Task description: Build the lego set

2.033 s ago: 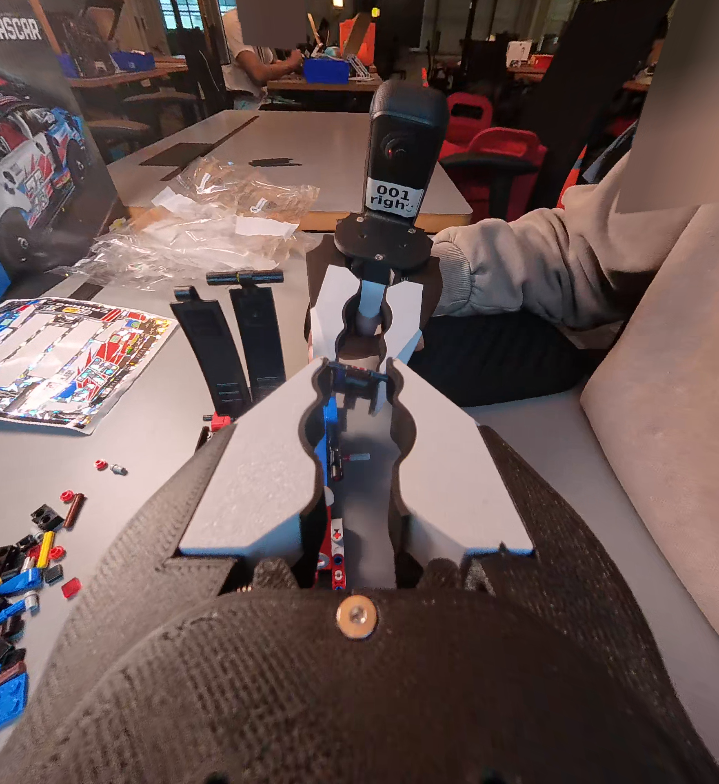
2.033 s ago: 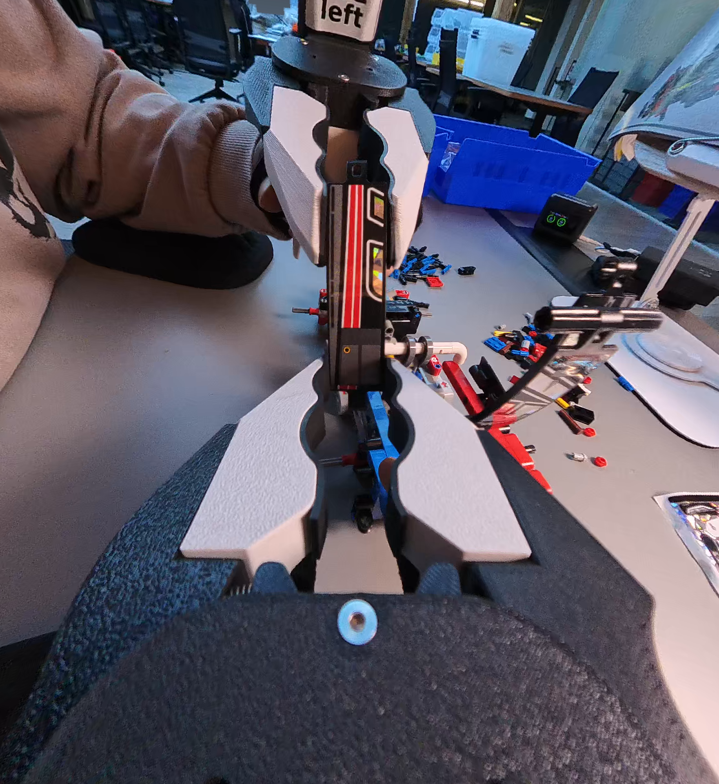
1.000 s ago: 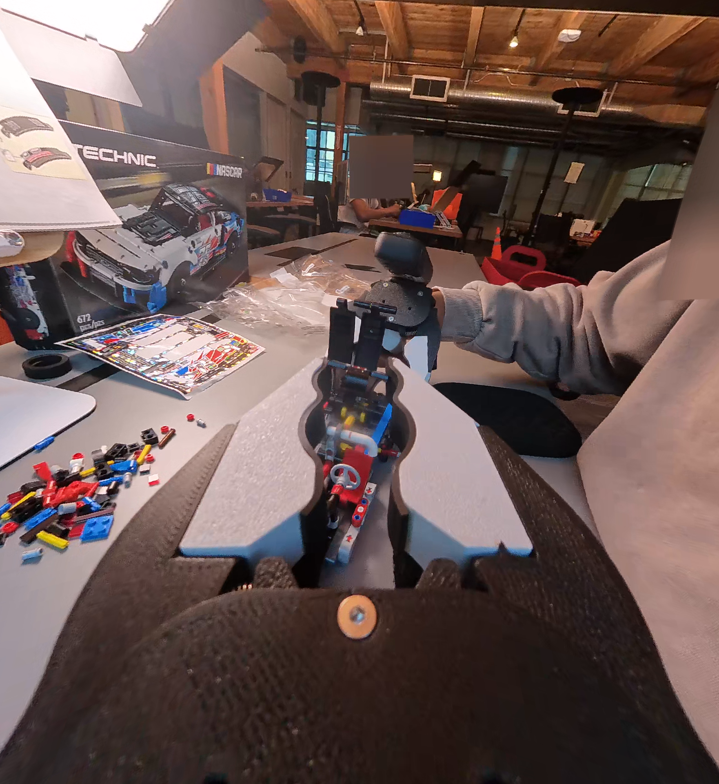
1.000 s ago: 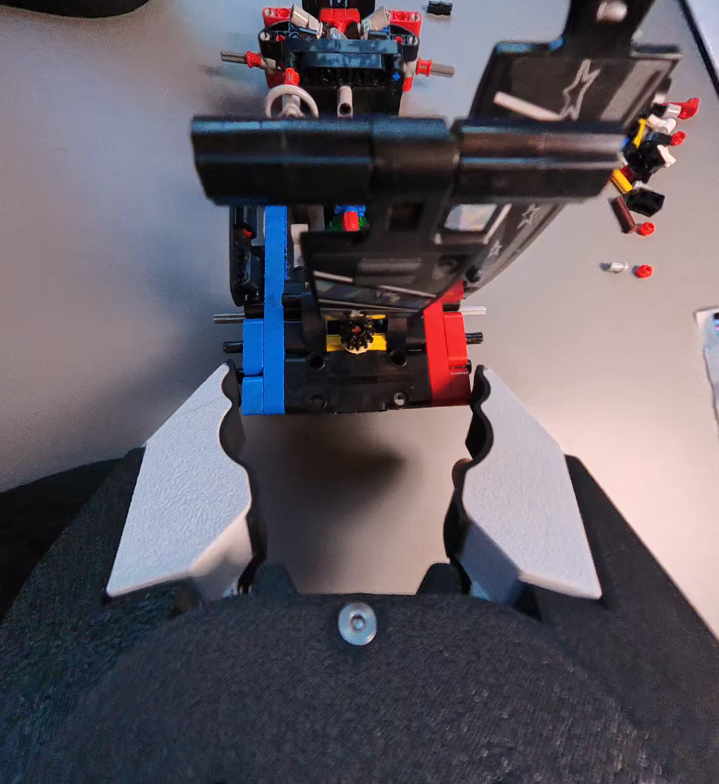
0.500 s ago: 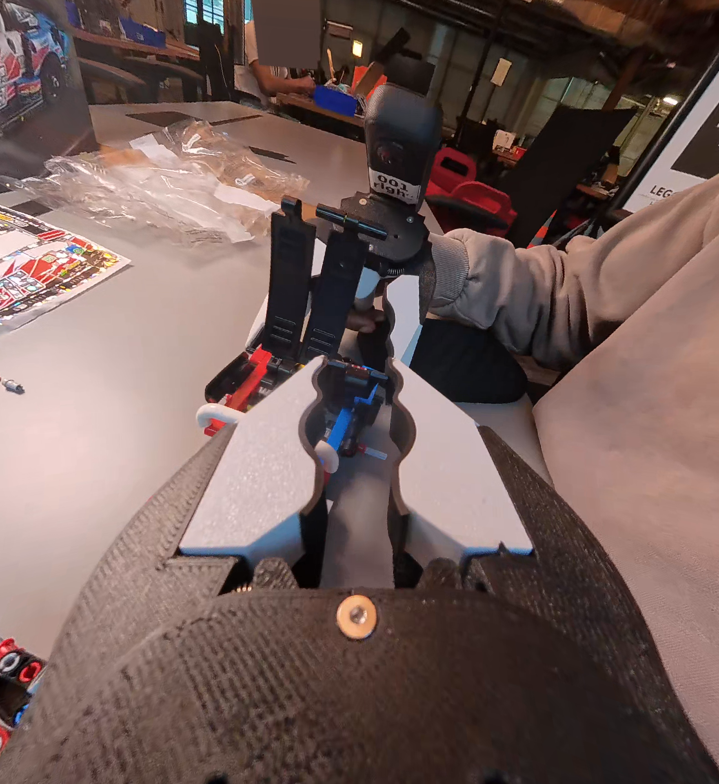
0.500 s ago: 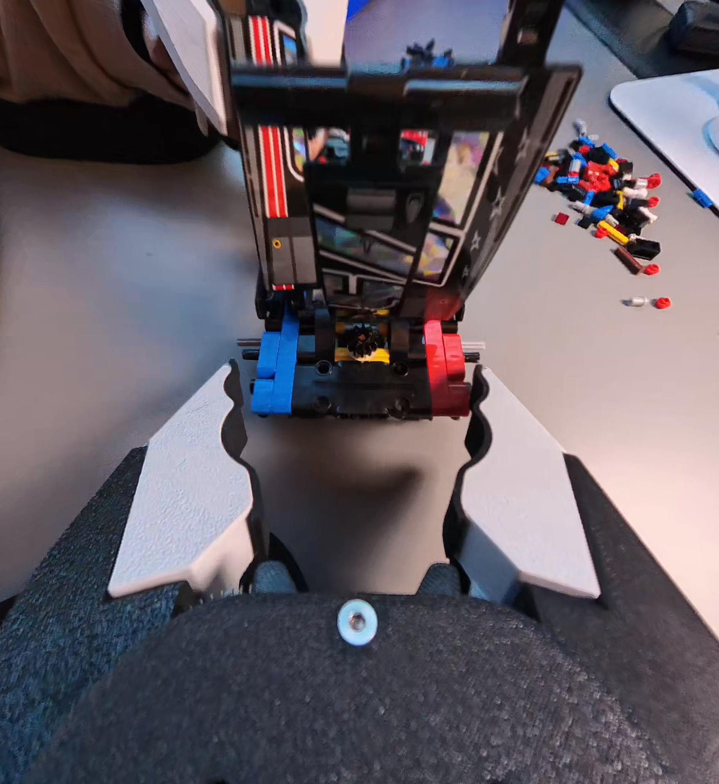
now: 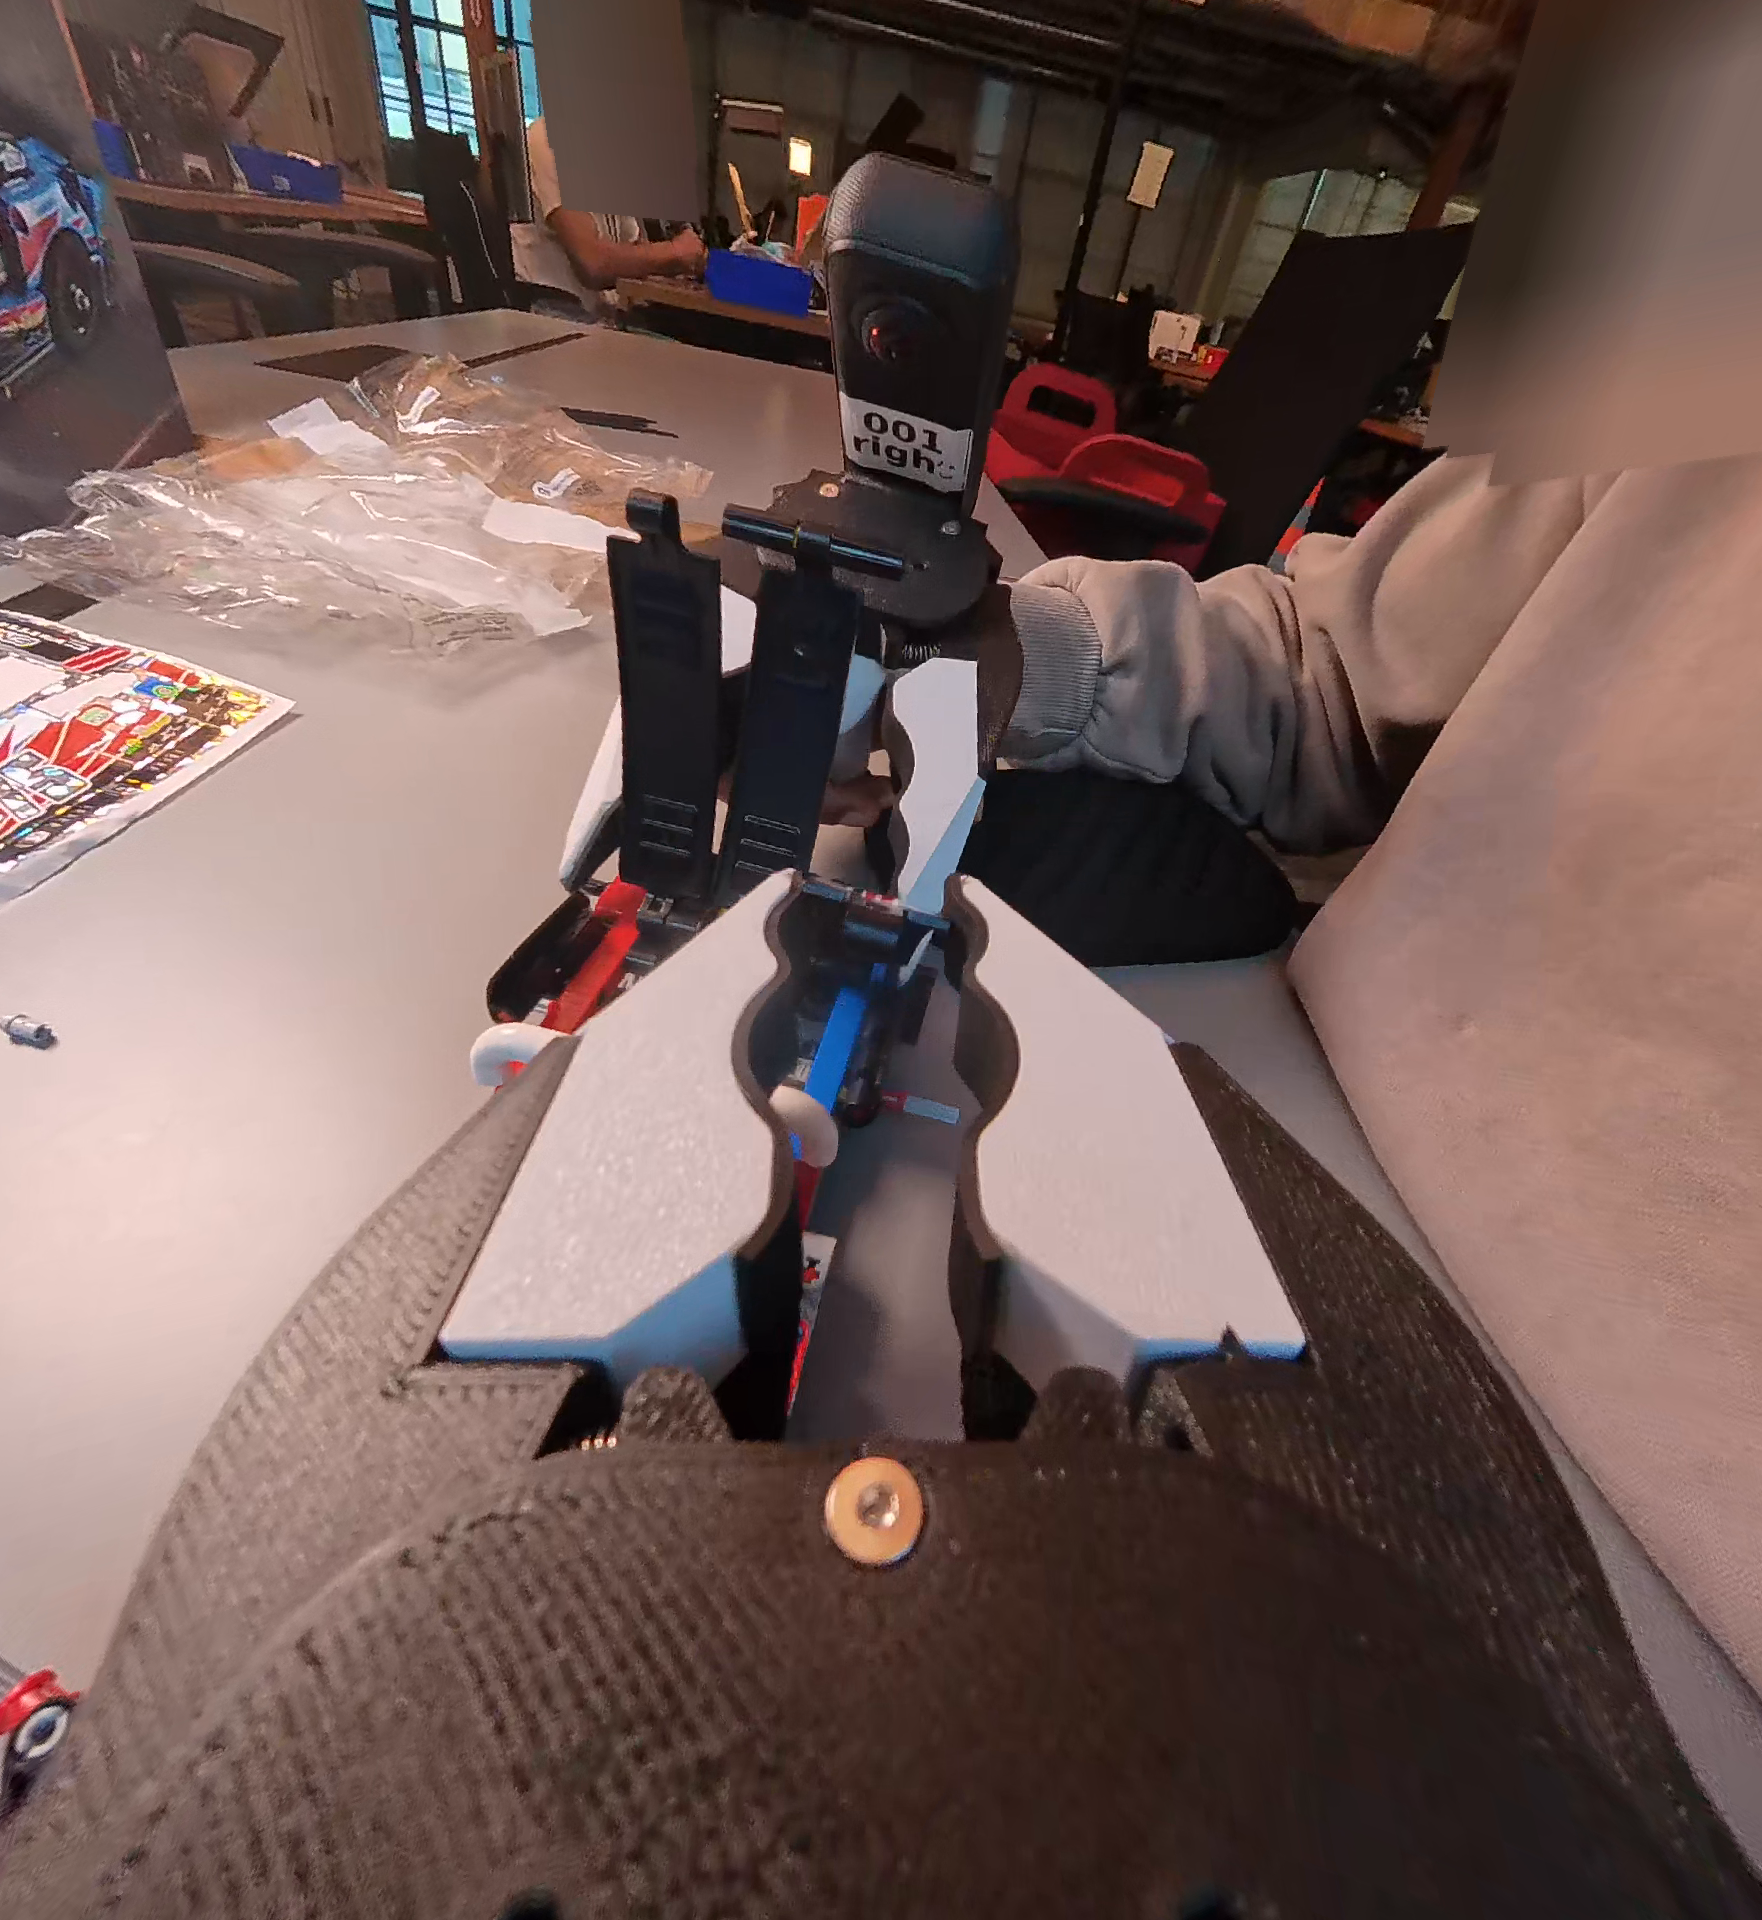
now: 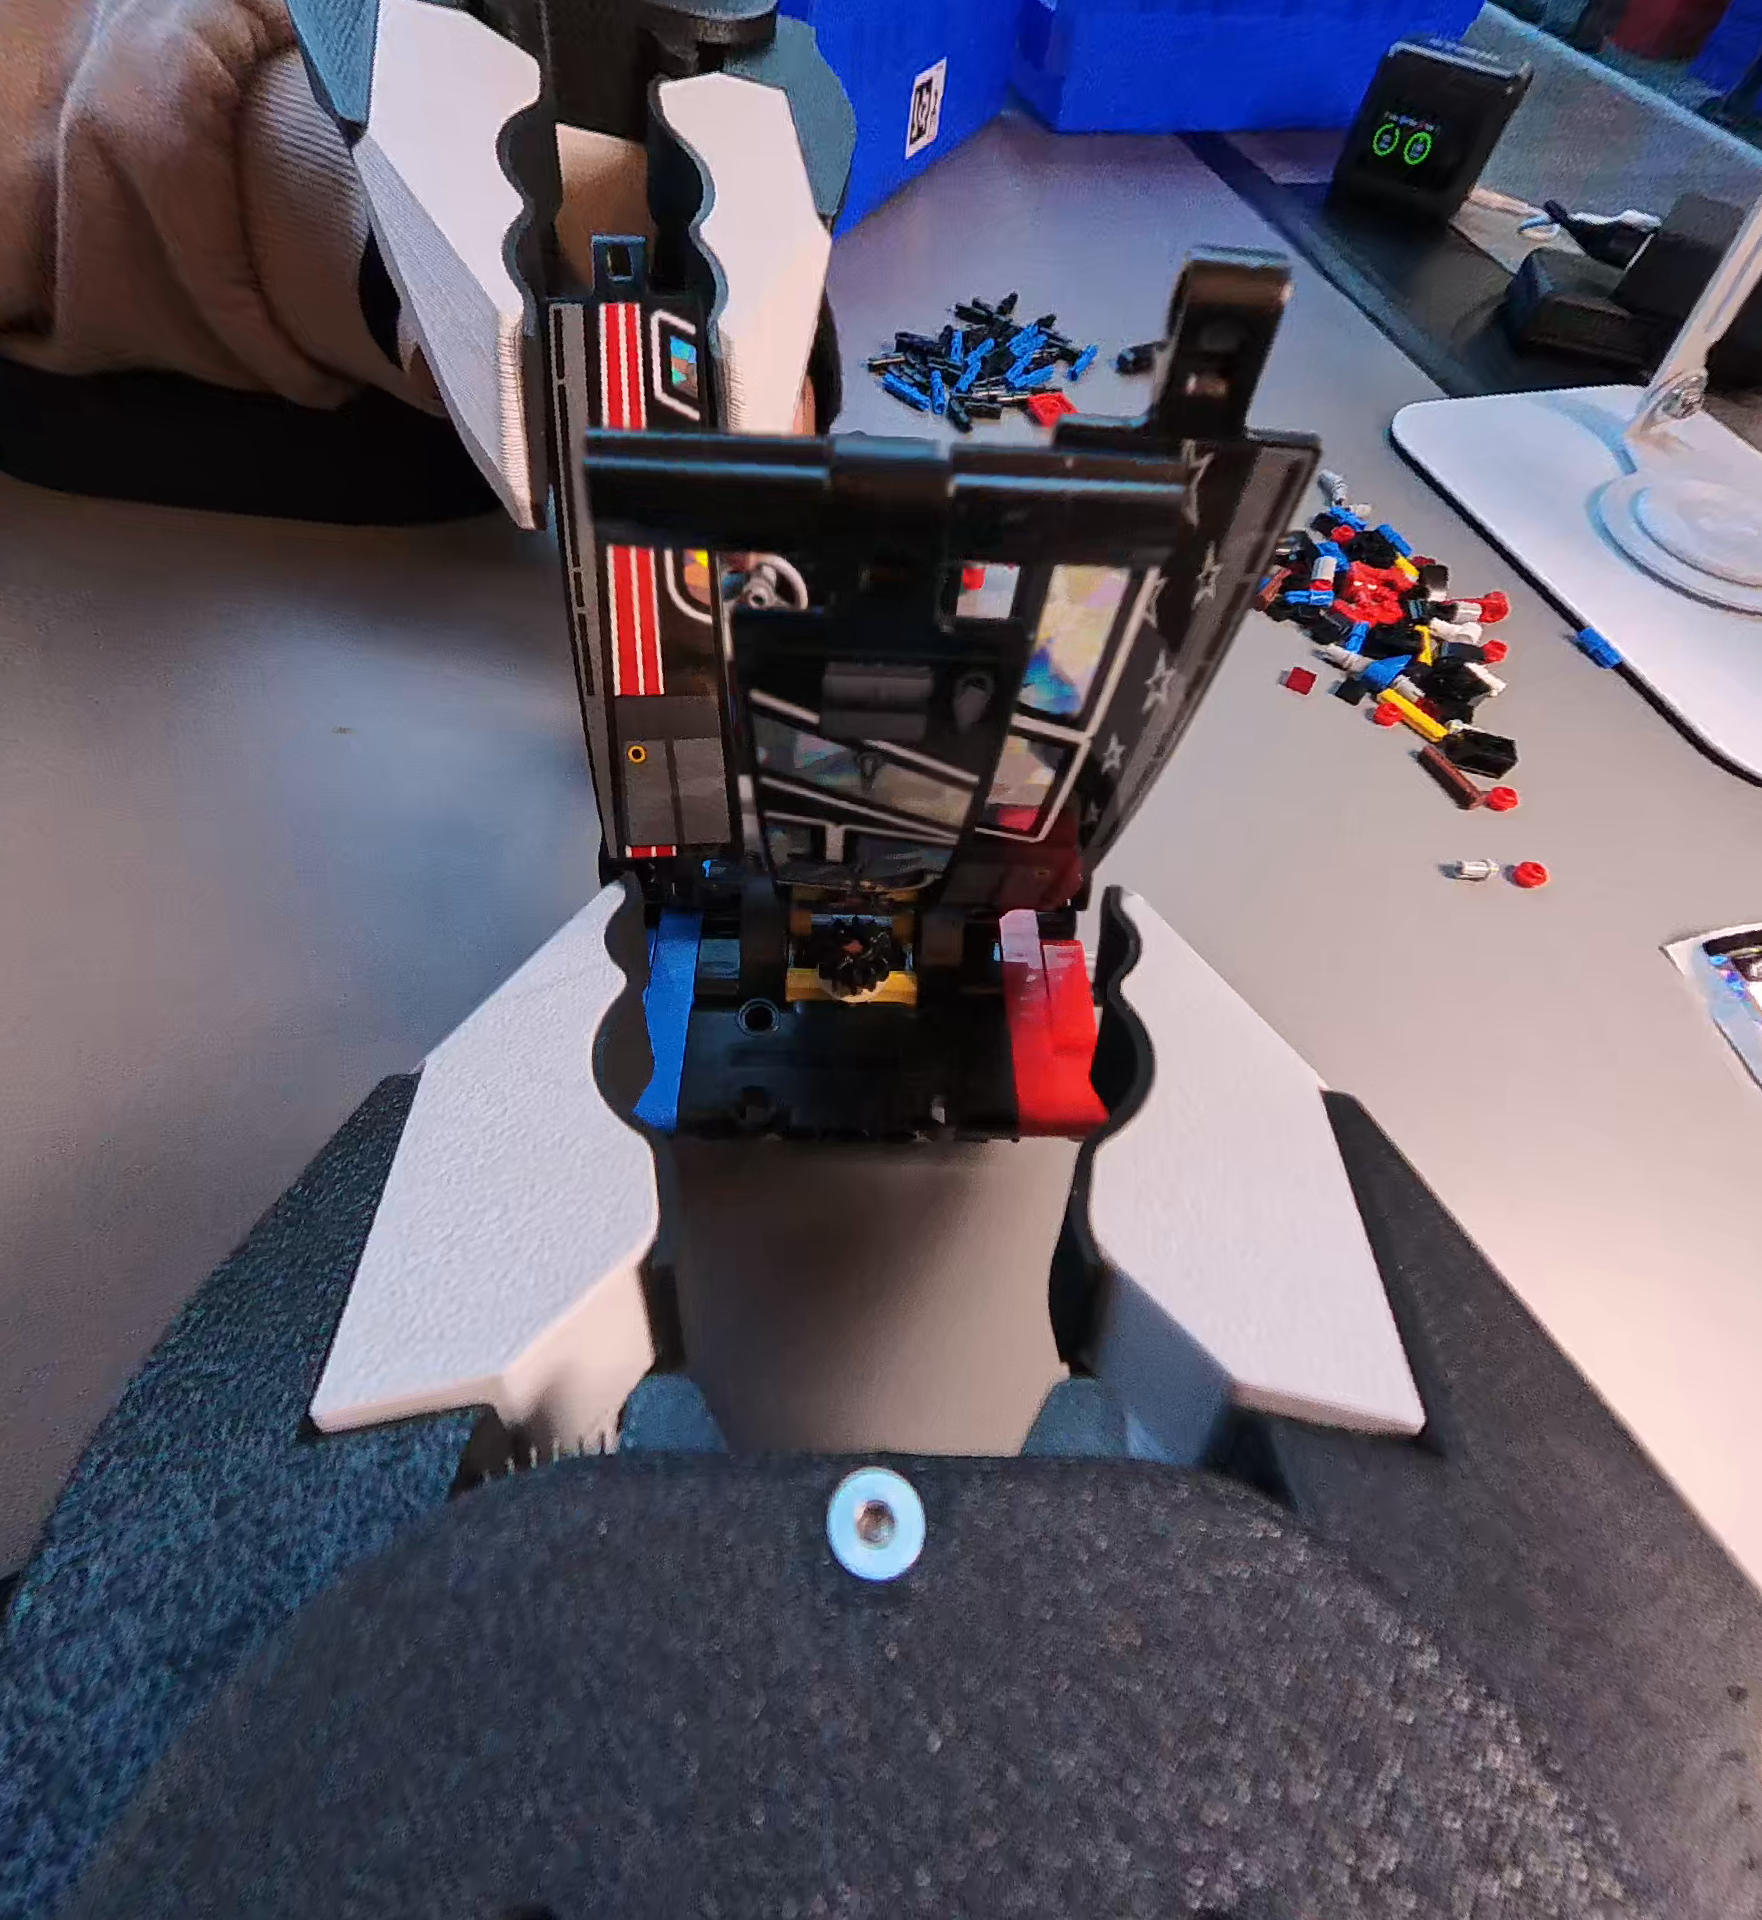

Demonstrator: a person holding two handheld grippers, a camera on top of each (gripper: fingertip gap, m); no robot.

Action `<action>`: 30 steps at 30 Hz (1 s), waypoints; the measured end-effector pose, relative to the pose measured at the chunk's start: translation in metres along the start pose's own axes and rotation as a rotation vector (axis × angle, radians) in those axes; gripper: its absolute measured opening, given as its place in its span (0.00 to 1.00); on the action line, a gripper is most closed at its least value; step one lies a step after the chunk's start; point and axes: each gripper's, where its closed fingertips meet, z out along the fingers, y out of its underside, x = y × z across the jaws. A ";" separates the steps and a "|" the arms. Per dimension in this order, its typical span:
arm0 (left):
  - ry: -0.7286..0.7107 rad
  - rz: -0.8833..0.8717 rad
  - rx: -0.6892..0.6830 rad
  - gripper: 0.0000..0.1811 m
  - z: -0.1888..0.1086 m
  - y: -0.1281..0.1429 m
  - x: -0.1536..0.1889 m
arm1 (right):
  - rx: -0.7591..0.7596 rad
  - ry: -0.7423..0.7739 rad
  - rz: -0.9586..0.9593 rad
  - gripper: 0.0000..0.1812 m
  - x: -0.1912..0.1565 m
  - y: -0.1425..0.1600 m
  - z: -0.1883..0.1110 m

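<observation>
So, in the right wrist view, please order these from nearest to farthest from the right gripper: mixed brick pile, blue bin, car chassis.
1. car chassis, between the right gripper fingers.
2. mixed brick pile, right side.
3. blue bin, far top edge.

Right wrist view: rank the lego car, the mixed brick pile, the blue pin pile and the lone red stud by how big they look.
1. lego car, largest, though it sits nearest the camera
2. mixed brick pile
3. blue pin pile, farther off, so its true size is unsure
4. red stud, smallest
</observation>
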 end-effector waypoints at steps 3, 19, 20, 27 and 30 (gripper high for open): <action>0.008 0.022 0.000 0.13 -0.001 0.001 -0.001 | 0.015 -0.001 -0.010 0.44 0.000 -0.001 0.001; -0.051 0.153 -0.130 0.16 -0.011 0.011 -0.019 | 0.062 -0.039 -0.034 0.40 0.006 -0.002 0.003; -0.046 0.153 -0.128 0.16 -0.011 0.011 -0.018 | 0.066 -0.043 -0.035 0.40 0.006 -0.002 0.002; -0.074 0.226 -0.116 0.15 -0.008 0.006 -0.014 | 0.086 -0.076 -0.024 0.39 0.006 -0.003 0.001; -0.092 0.243 -0.109 0.02 -0.008 0.005 -0.015 | 0.110 -0.112 0.025 0.35 0.006 -0.006 -0.001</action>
